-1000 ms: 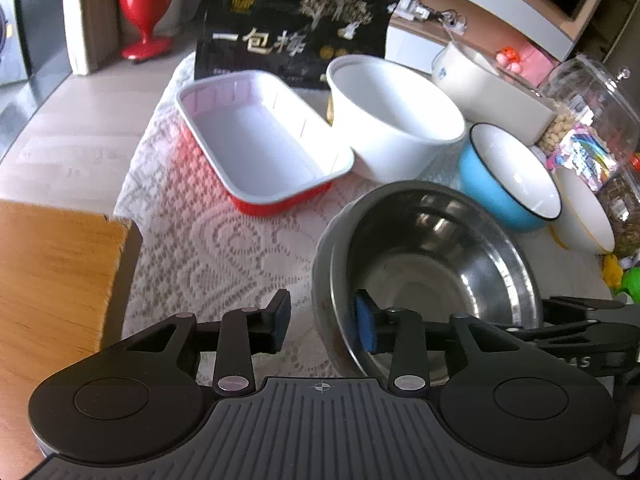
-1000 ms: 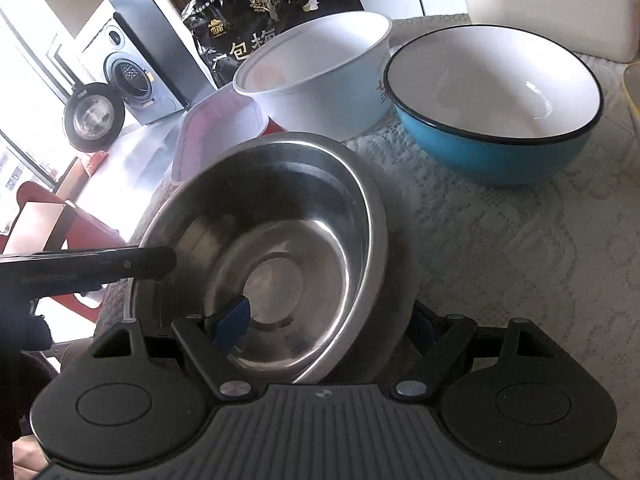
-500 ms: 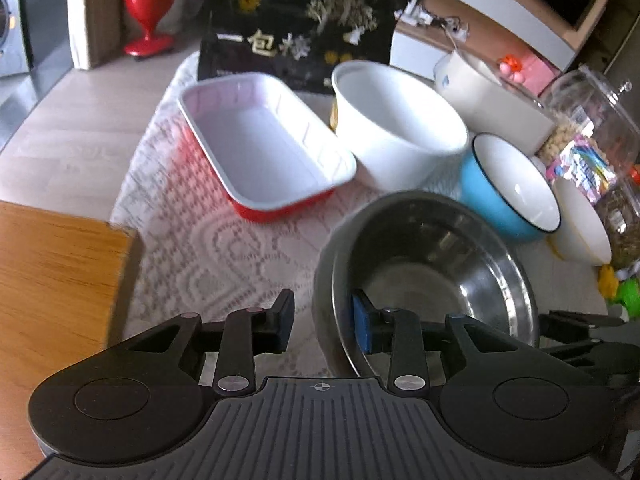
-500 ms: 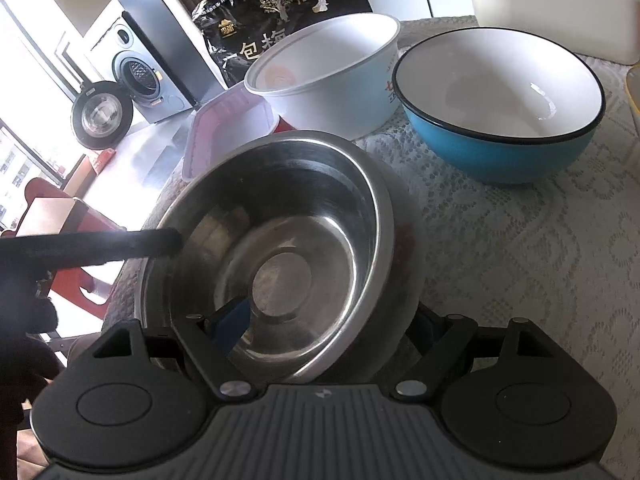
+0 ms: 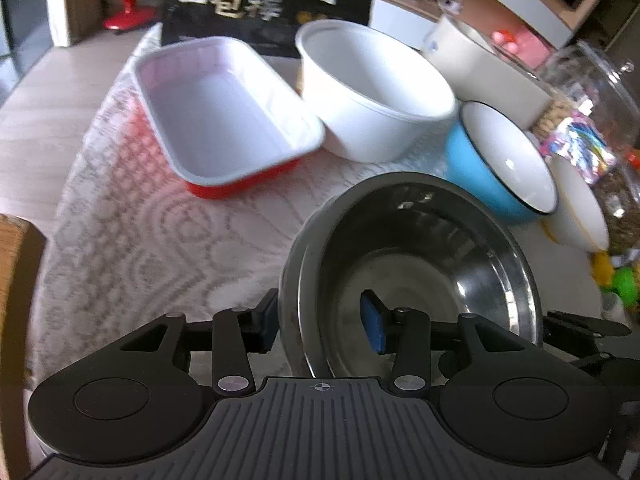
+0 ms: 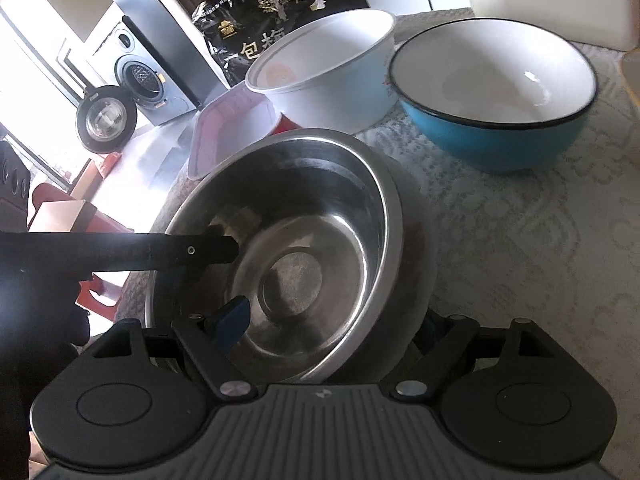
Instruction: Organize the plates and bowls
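A steel bowl stands on the lace cloth, with what looks like a second rim around its left side. My left gripper straddles that near left rim, one blue pad outside and one inside. Its jaws are opening and the inner pad stands clear of the wall. My right gripper straddles the bowl's near right wall, its outer finger partly hidden behind the bowl. Those jaws are also opening. Behind stand a red-and-white rectangular dish, a white bowl, a blue bowl and a small white bowl.
A black printed bag and a cream box stand at the back. Glass jars and small toys crowd the right edge. A wooden surface lies at the left, beyond the cloth's edge.
My left gripper has come lower and closer over the steel bowl's rim. Its jaws narrowed a little, then spread wider. The right gripper has kept its place at the bowl.
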{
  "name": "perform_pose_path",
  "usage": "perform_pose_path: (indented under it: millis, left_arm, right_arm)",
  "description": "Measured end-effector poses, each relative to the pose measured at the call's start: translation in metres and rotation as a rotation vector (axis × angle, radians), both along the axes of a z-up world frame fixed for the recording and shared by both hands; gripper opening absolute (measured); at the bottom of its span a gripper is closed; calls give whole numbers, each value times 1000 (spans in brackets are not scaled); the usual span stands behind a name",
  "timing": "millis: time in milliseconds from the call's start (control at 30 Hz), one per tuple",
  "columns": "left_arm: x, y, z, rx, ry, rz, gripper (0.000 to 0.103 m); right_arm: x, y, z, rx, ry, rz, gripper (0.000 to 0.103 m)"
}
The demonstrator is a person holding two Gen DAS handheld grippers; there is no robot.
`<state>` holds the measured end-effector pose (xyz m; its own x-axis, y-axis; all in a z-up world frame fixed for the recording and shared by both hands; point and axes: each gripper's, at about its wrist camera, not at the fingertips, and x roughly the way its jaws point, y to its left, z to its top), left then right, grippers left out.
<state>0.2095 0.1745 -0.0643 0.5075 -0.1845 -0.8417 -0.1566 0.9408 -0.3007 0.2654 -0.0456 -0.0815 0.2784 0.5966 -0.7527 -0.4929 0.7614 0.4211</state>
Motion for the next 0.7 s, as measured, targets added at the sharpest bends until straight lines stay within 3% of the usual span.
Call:
perform_pose_path:
  millis: [167, 400, 700]
  left_arm:
    - [2, -13, -2, -48, -3, -56, 46]
    - [5, -31, 1, 28, -25, -86, 46]
    - [3, -29, 0, 28, -38, -94, 45]
  right_arm:
    - [-1, -20, 1, -13, 3, -26, 84]
    - [0, -27, -6, -17, 1, -41, 85]
    - [-4, -29, -8, -16, -13, -43, 86]
